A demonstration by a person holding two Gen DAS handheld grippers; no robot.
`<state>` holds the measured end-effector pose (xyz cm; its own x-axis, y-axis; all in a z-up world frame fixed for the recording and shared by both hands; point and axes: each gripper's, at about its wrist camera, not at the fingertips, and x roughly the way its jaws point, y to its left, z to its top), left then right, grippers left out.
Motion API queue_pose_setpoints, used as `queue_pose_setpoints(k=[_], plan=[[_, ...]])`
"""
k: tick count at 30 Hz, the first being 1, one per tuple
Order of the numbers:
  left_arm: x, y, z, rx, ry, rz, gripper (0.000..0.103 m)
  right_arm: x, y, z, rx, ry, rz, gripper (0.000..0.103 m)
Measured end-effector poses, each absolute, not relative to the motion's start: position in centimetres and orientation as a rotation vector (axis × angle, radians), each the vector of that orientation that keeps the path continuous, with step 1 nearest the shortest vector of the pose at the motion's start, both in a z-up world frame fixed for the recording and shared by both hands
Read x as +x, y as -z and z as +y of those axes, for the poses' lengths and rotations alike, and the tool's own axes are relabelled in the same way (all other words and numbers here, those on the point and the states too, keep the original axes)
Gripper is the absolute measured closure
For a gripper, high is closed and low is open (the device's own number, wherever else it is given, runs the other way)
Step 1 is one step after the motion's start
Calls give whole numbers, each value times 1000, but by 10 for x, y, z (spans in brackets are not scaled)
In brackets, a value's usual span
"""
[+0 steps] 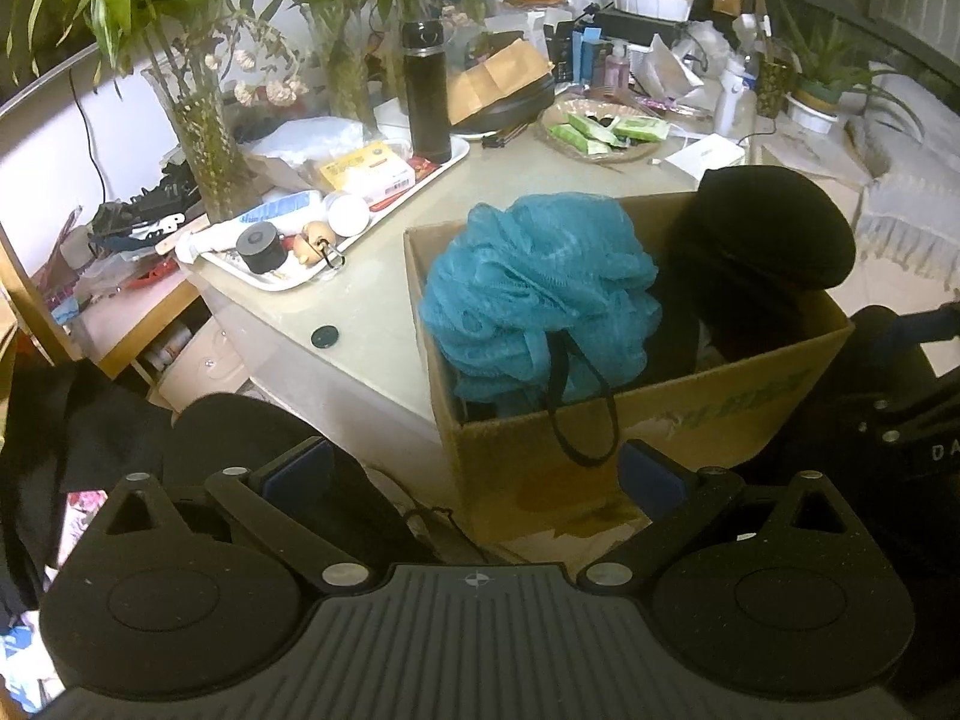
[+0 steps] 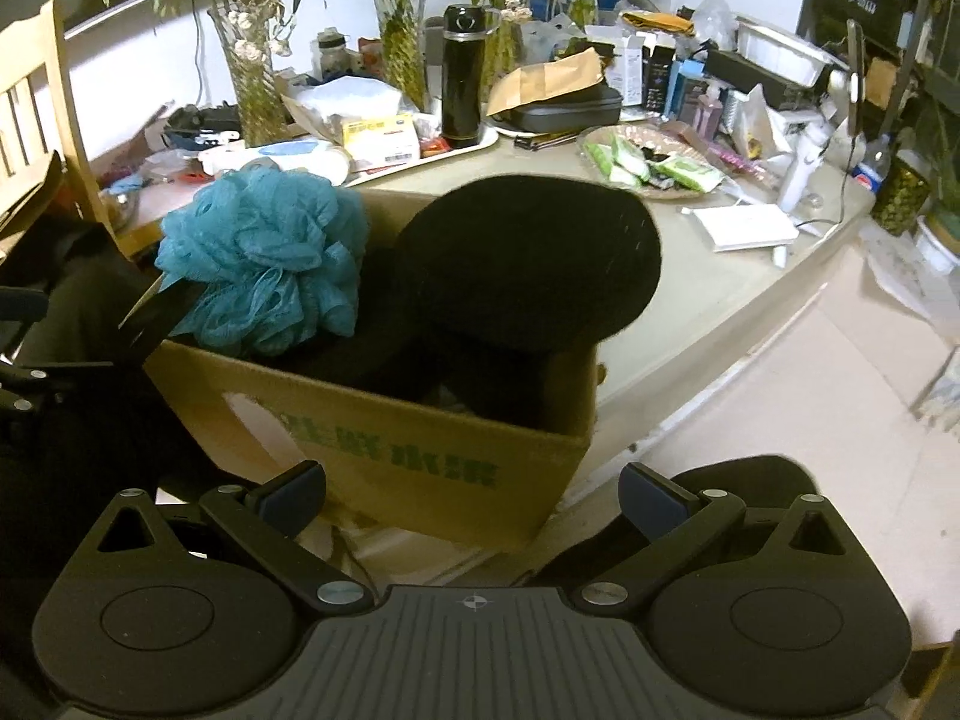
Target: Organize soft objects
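Loofah (image 1: 540, 294), teal and ruffled, sits in the box (image 1: 708, 420) at its left end, bulging above the rim, with its black cord loop hanging over the near wall. Beside it at 3 o'clock a black hat (image 1: 774, 228) fills the other end, its rounded crown rising over the far rim; in the right wrist view the hat (image 2: 528, 264) leans across the box (image 2: 420, 462) top, touching the loofah (image 2: 270, 264). Green print runs along the box's near wall. The box stands at the near edge of the bench (image 1: 372, 300).

Left gripper (image 1: 477, 471) hangs low at 6 o'clock before the box's near wall, pointing level at it, jaws spread wide with nothing between the blue pads. Right gripper (image 2: 474, 498) sits likewise at 6 o'clock facing the printed wall, jaws wide apart and empty.

Farther out, at 10 o'clock, a white tray (image 1: 420, 180) carries a black flask (image 1: 427, 96) and small packets. Vases of green plants (image 1: 204, 138) stand behind it; at 1 o'clock a basket of green packets (image 1: 606, 132) lies among clutter.
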<state>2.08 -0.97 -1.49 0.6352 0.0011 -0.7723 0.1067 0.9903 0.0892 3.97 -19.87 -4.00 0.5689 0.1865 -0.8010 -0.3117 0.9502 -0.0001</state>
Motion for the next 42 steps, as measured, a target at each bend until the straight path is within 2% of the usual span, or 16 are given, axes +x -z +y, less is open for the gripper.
queue_pose_setpoints(k=[9, 42], plan=[[32, 2, -16, 177, 13, 915, 0, 45, 23, -191, -190, -274, 925, 0], [32, 4, -20, 175, 13, 958, 0, 48, 29, -191, -159, -272, 967, 0]])
